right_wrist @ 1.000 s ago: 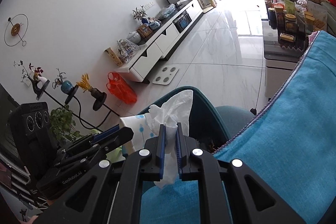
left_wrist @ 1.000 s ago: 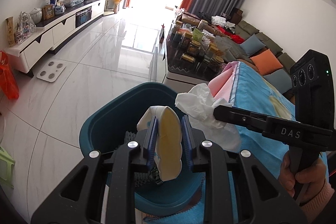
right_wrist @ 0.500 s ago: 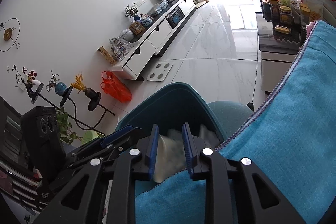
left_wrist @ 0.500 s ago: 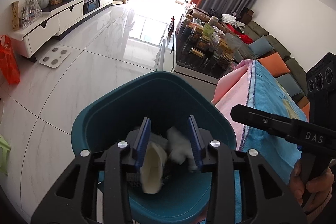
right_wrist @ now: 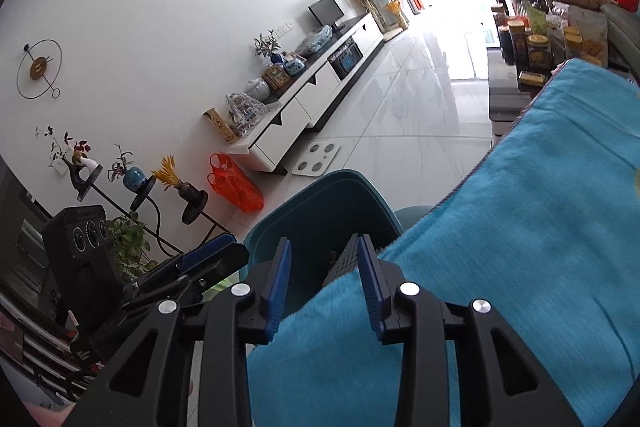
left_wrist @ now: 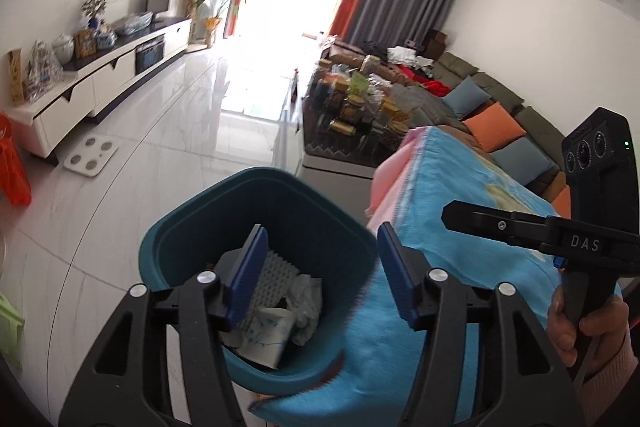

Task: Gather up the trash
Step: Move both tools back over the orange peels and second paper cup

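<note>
Left view only: you can see right down into the bin, and the trash is all in there. A paper cup lies on its side, a crumpled tissue sits just right of it, and a ridged white piece is behind them.
Right view only: the bin shows mostly its inside wall and rim, with just a ridged grey bit sticking up by the cloth edge. Can't make out the cup or tissue from here. You also get the wall clock and the orange bag on the floor.
Left gripper: jaws are spreading apart, nothing between the blue pads. It hangs over the bin, angled down, right finger over the blue cloth.
Right gripper: also opening, a narrower gap, nothing pinched. Left pad over the bin, right pad over the cloth edge, tilted down.
Right gripper from the left view: sits off to the right, above the cloth, level with the bin rim. A hand with a pink sleeve wraps its handle.
Left gripper from the right view: off to the left, blue pad tip just beside the bin's near rim.
Bin spot: on the white floor, tucked against the cloth-covered table.
</note>
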A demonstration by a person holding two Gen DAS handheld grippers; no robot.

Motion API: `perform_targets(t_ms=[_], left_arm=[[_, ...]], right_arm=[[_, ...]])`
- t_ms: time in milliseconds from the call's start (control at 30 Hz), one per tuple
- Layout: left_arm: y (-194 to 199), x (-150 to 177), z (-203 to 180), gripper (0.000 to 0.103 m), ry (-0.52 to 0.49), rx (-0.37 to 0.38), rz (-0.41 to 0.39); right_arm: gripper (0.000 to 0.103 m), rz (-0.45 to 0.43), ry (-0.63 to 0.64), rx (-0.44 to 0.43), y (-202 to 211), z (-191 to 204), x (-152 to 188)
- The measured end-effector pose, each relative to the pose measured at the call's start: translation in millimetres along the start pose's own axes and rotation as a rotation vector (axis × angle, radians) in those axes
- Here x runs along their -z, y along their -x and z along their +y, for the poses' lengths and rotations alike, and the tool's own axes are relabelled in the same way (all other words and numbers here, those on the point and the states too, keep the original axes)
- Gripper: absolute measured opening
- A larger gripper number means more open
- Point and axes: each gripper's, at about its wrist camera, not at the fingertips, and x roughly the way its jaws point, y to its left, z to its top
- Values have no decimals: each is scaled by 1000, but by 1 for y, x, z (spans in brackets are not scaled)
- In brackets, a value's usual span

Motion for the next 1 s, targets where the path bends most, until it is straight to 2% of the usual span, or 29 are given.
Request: perform_targets(t_ms=[67, 267, 433, 567, 733, 800, 900, 1000], left_arm=[[6, 2, -14, 62, -27, 27, -12], [8, 11, -75, 65, -138, 163, 0], [-8, 27, -137, 65, -229, 290, 58], [-25, 42, -182, 65, -300, 363, 121], [-42, 56, -224, 65, -356, 414, 183], [-53, 57, -241, 66, -368, 427, 209], [-63, 59, -260, 66, -387, 451, 245], [-73, 61, -279, 66, -417, 455, 270]], right_arm=[[39, -23, 11, 8, 18, -2, 5], [39, -100, -22, 59, 84, -27, 28], [40, -180, -89, 166, 145, -63, 52], [41, -238, -163, 264, 193, -99, 72], [48, -303, -255, 382, 239, -146, 89], [55, -340, -288, 437, 255, -162, 95], [57, -377, -346, 480, 271, -187, 100], [58, -383, -398, 485, 276, -208, 104]])
